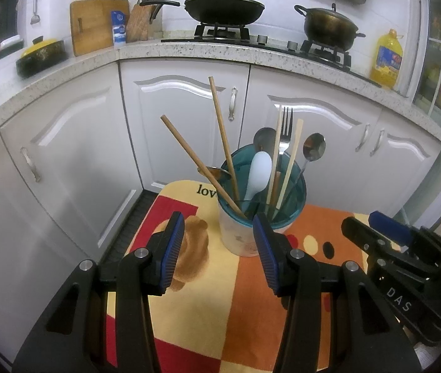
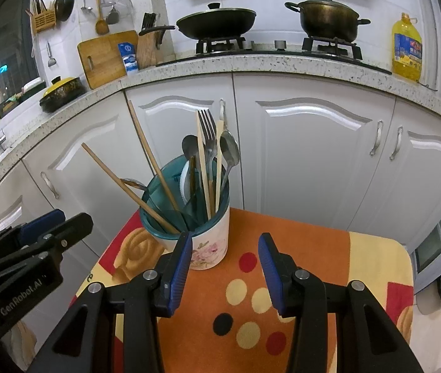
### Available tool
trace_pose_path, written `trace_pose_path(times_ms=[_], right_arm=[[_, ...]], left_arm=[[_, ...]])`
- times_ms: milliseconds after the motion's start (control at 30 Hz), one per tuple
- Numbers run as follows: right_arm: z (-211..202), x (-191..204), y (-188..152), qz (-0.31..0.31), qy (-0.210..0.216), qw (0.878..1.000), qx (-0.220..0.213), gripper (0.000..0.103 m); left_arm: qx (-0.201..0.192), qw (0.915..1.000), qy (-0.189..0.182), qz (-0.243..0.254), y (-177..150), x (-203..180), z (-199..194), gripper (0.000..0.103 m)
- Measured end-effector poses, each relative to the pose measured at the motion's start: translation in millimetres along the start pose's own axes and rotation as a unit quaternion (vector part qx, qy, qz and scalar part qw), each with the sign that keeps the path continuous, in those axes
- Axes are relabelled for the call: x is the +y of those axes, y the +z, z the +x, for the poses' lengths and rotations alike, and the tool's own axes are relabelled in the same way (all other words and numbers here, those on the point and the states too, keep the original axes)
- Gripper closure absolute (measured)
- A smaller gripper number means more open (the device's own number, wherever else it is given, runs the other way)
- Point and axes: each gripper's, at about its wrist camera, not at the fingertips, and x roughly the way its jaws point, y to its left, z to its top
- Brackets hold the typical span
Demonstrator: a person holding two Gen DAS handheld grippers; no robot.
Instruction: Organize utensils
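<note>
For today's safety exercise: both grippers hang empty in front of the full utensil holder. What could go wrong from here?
1. The two long chopsticks lean far over the holder's rim; a nudge might tip the holder.
2. The fork and spoons stand packed together, so pulling one may drag out another.
3. The cloth underneath could slide.

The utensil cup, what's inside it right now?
The cup holds two brown chopsticks, two pale chopsticks, a fork, metal spoons and a white spoon. Their lower ends and the cup's bottom are hidden by its wall.
</note>
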Motion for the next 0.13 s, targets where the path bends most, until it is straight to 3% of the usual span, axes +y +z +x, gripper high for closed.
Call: trace_pose_path(times_ms=[133], right_arm=[[6.0,-14.6,-5.3,0.010,-0.005,1.000,0.005,0.061]], left_arm=[[0.001,1.0000,0.003,0.006,-1.7,-2.6,5.1,0.058]])
